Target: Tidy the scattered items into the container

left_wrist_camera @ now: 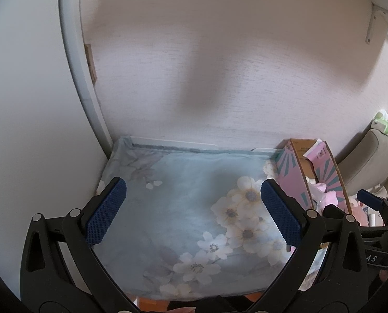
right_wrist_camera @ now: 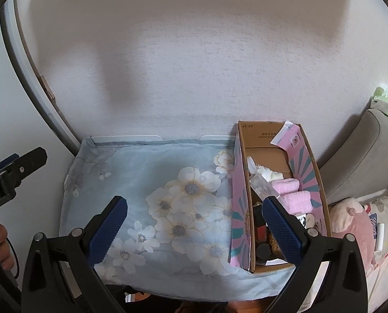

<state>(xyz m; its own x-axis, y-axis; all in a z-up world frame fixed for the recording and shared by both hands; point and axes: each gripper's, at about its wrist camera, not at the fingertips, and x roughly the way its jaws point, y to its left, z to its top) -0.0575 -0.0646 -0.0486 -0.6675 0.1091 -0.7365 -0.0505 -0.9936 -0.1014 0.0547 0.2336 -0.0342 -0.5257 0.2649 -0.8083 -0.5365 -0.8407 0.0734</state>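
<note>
A pink-and-teal cardboard box (right_wrist_camera: pixel 239 203) stands open at the right end of a table covered by a light blue floral cloth (right_wrist_camera: pixel 167 177). It holds two pink rolled towels (right_wrist_camera: pixel 295 195), white items, a clear bag and dark small items. The box also shows in the left wrist view (left_wrist_camera: pixel 295 177). My right gripper (right_wrist_camera: pixel 194 224) is open and empty, above the cloth, its right finger over the box's near end. My left gripper (left_wrist_camera: pixel 194 214) is open and empty above the cloth, left of the box. The cloth holds no loose items in view.
A white wall (right_wrist_camera: pixel 194 78) rises behind the table. A white curved frame (right_wrist_camera: pixel 29 83) stands at the left. A grey cushion (right_wrist_camera: pixel 358 156) and pink bedding (right_wrist_camera: pixel 350 221) lie right of the box. Green-white packets (right_wrist_camera: pixel 387 101) sit on the cushion top.
</note>
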